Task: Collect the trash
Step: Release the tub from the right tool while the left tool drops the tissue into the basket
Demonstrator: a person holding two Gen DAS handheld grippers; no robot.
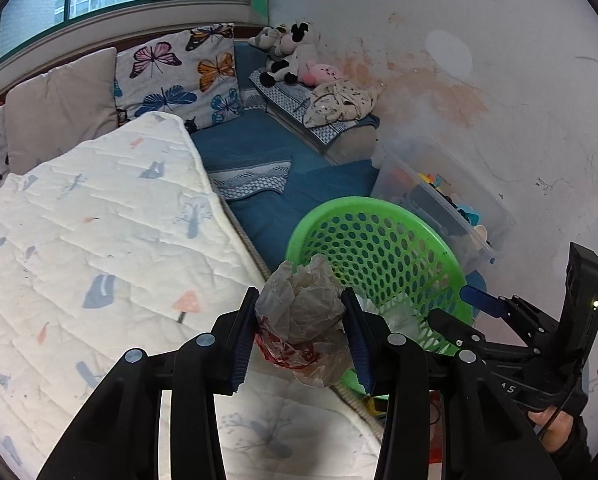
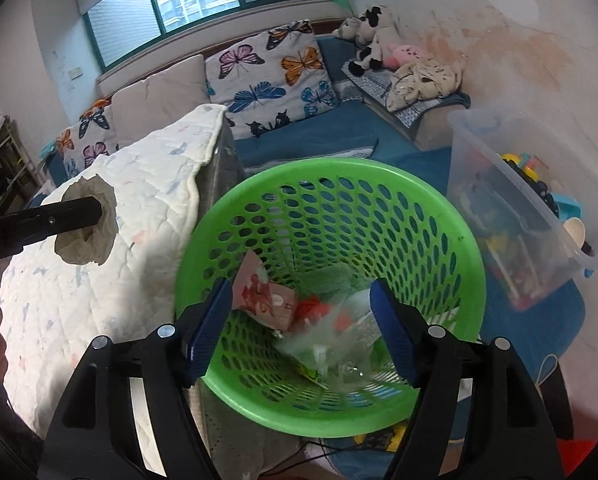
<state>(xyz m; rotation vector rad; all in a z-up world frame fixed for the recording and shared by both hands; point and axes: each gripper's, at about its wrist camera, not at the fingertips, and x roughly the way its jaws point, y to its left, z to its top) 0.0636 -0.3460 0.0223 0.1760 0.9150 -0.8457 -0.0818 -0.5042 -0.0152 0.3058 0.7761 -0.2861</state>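
1. Left gripper (image 1: 301, 330): fingers clamped on a crumpled plastic bag (image 1: 303, 320), held above the quilted mattress (image 1: 99, 240), green basket (image 1: 379, 240) just ahead to its right.
2. Right gripper (image 2: 301, 326): jaws wide apart, holding nothing, poised over the basket's mouth; wrappers (image 2: 267, 296) lie inside below it.

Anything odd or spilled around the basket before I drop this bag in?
No spill shows. The green basket looks tilted toward the right tongs, wrappers already inside. The left tongs grip the crumpled bag beside the rim, above the quilt.
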